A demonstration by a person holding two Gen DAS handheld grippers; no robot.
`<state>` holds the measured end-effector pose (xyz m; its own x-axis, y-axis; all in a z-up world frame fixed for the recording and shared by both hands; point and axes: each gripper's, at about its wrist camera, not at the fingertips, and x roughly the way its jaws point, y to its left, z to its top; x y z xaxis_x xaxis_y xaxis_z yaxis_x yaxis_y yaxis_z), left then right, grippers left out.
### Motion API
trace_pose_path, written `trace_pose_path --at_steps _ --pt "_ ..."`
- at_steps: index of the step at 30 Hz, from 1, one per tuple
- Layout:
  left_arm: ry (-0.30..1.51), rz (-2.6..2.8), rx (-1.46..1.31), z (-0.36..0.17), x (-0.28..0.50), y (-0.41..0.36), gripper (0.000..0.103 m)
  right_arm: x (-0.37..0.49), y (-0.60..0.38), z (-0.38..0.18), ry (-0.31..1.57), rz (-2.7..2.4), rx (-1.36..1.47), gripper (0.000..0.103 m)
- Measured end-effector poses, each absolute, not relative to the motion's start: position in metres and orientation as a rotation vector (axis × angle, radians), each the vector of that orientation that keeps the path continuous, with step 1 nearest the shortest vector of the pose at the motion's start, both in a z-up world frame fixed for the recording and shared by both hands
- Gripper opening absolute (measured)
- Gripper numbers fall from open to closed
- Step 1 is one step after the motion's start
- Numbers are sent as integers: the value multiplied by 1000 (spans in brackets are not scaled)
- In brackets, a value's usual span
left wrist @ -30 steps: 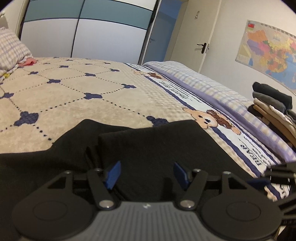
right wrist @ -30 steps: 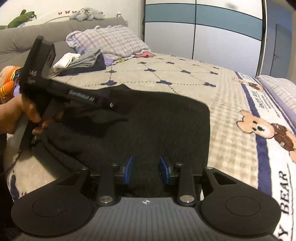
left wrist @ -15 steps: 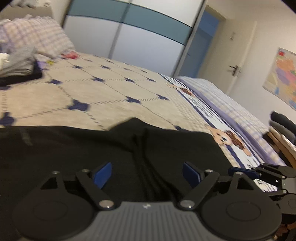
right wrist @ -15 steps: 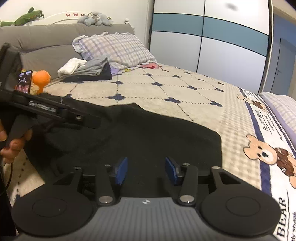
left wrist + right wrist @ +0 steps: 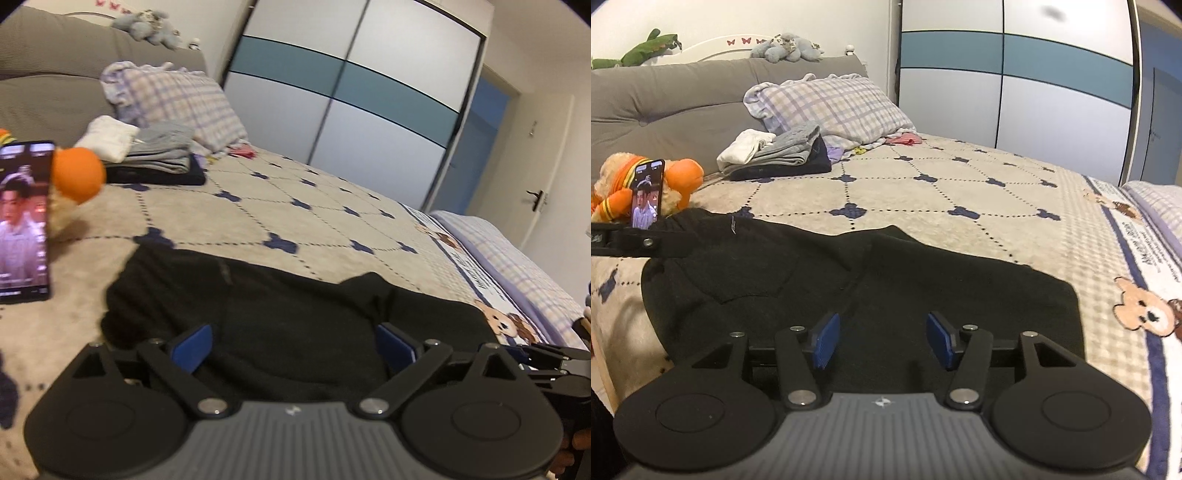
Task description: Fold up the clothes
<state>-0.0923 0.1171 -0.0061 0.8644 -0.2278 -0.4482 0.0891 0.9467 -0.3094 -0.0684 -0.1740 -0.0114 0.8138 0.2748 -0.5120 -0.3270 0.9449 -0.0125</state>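
Progress: black garment (image 5: 871, 280) lies on the bed (image 5: 923, 192), already doubled at least once; a seam or fold line runs down its middle, and the right-hand half looks flat with a squared outer edge. The left-hand portion is still rumpled, one flap bulging toward the bed's left edge. Judged part-way: further folds and smoothing remain, then probably transfer to a pile. A stack of folded clothes (image 5: 775, 155) sits near the head of the bed beside the checked pillow (image 5: 831, 107), so some items appear finished.

Left tool (image 5: 293, 345): jaws have just been opening, now spread wide, nothing between the pads; garment (image 5: 295, 314) lies directly beneath and ahead, not gripped.

Right tool (image 5: 882, 339): jaws have just been opening, about half apart, empty; it hovers over the garment's near edge.

Phone (image 5: 646, 192) is propped against an orange plush toy (image 5: 679, 181) at the bed's left edge.
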Motion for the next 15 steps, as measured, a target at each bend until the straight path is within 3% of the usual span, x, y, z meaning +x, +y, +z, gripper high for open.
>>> trace_pose_path --at_steps 15 --pt "623 -26 -569 -26 -81 174 98 -60 -152 -20 569 344 -105 56"
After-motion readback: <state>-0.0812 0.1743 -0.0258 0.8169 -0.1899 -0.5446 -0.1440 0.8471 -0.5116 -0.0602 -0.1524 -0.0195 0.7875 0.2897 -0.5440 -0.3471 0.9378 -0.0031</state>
